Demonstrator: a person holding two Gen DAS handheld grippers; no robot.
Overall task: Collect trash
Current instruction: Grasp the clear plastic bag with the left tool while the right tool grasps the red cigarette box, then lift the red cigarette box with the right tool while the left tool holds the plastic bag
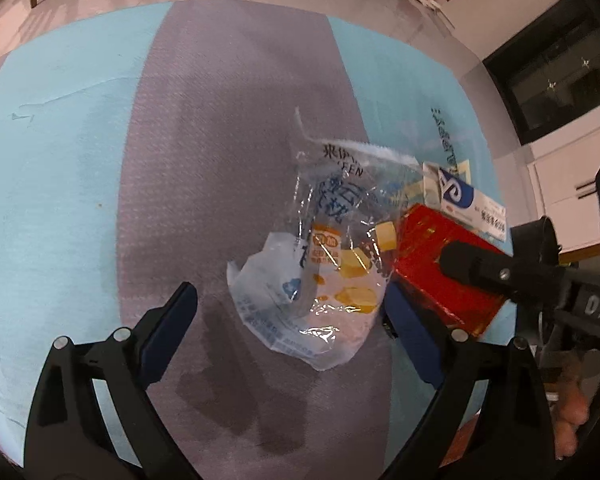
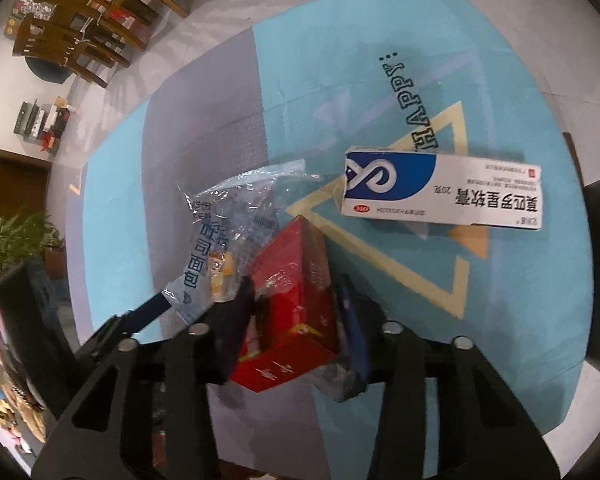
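A clear crumpled plastic bread wrapper (image 1: 320, 280) with blue and yellow print lies on a round blue and grey rug (image 1: 60, 200). My left gripper (image 1: 292, 320) hovers over it, open, one finger on each side and neither pad touching. Right beside the wrapper is a red carton (image 1: 432, 248). In the right wrist view my right gripper (image 2: 296, 316) is shut on this red carton (image 2: 292, 280), its pads against both sides. The wrapper (image 2: 220, 224) lies to its left. A white and blue medicine box (image 2: 440, 188) rests flat on the rug (image 2: 500, 80) beyond.
Wooden chairs (image 2: 80, 32) stand on the pale floor past the rug's far edge, and a potted plant (image 2: 12, 240) is at the left. White cabinets (image 1: 480, 0) and a dark glass-front unit (image 1: 560, 80) line the wall. A person's hand (image 1: 572, 408) holds the right gripper.
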